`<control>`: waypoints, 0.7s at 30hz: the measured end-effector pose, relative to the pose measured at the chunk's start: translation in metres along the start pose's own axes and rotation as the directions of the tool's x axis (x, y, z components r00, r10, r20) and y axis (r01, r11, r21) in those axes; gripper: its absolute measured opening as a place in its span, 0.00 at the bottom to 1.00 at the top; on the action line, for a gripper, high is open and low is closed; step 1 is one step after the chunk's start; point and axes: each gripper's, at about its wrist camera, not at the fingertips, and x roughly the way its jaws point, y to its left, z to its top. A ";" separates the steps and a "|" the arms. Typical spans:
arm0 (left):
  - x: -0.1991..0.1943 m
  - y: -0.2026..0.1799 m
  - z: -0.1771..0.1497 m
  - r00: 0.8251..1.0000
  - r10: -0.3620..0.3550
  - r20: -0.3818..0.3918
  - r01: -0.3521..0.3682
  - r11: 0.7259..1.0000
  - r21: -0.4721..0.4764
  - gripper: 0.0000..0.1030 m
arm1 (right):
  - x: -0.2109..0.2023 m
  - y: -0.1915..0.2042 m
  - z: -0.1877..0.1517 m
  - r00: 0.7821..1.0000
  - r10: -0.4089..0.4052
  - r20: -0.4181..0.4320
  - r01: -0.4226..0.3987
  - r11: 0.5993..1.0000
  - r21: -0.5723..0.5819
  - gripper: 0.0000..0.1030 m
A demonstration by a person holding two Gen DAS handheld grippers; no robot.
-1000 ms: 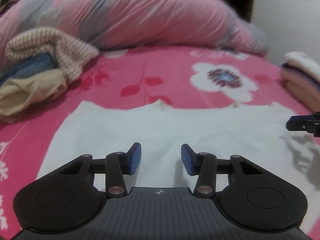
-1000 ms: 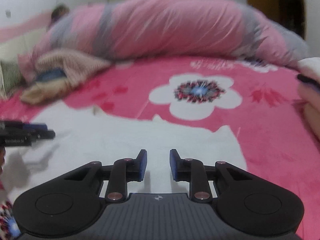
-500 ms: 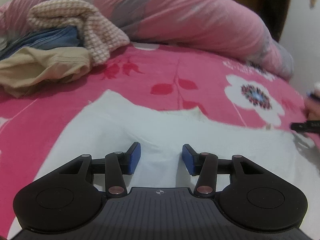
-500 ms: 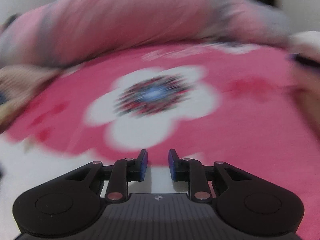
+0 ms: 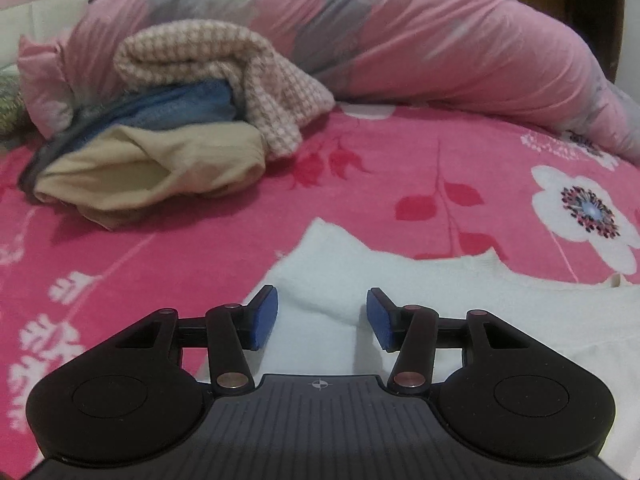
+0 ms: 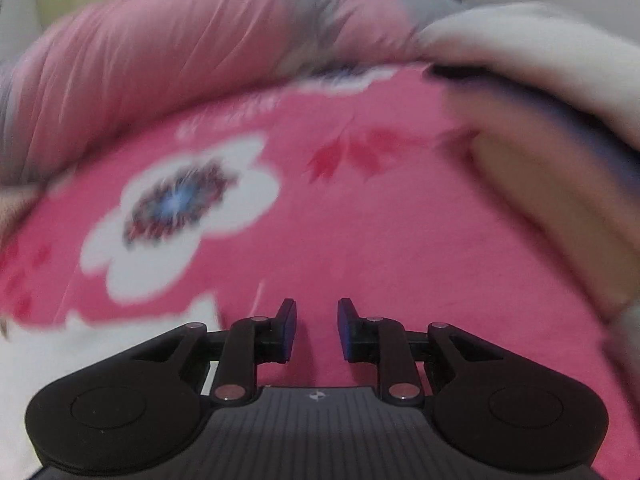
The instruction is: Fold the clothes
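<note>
Both grippers slid apart. Left gripper (image 5: 322, 318) sits over flat white cloth top (image 5: 460, 300); fingers just spread wider, holding nothing. Right gripper (image 6: 317, 330) over pink flowery bed (image 6: 400, 240), fingers apart, empty.

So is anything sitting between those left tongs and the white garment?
Nothing visible. The left tongs stand open directly over the white garment; the pile of clothes lies farther back on the bedspread.
</note>
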 end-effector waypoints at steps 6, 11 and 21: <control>-0.035 0.019 -0.010 1.000 -0.002 0.015 0.003 1.000 -0.010 0.54 | -0.075 0.022 -0.042 0.965 0.256 -0.063 -0.262 0.958 -0.116 0.24; -0.032 0.027 -0.037 0.997 0.066 -0.040 -0.065 0.997 0.031 0.55 | -0.089 0.003 -0.095 0.972 0.186 -0.141 -0.200 0.976 -0.088 0.16; -0.063 0.022 -0.044 0.996 0.079 0.042 -0.083 0.993 0.084 0.56 | -0.150 0.071 -0.138 0.981 0.190 0.047 -0.164 0.931 -0.326 0.11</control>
